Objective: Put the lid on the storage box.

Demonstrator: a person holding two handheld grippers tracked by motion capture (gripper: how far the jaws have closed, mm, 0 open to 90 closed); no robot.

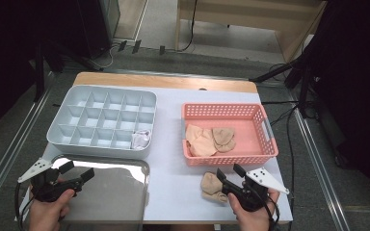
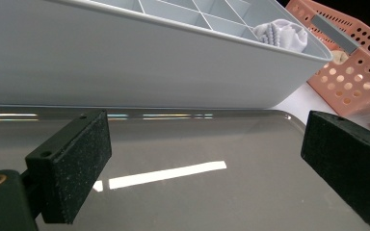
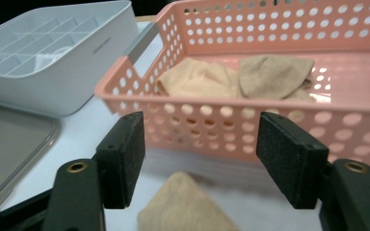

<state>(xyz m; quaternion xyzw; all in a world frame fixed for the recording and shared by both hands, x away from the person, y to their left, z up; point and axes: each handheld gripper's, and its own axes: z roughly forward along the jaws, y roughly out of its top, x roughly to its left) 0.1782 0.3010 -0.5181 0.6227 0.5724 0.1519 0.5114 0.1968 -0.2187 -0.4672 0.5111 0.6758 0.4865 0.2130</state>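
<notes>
Two claws open, right claw (image 1: pixel 230 174) over tan sock (image 1: pixel 212 186) beside basket rim (image 1: pixel 231 159)

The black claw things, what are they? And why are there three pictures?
They are grippers, tongs a person squeezes by hand. The left gripper and right gripper are both open, holding nothing. One picture looks down from above. The other two come from little cameras riding on each gripper. On the table sit a grey divider box with a white sock in one corner slot, a shiny tray, and a pink basket of tan socks. One more tan sock lies on the table at the right gripper.
</notes>
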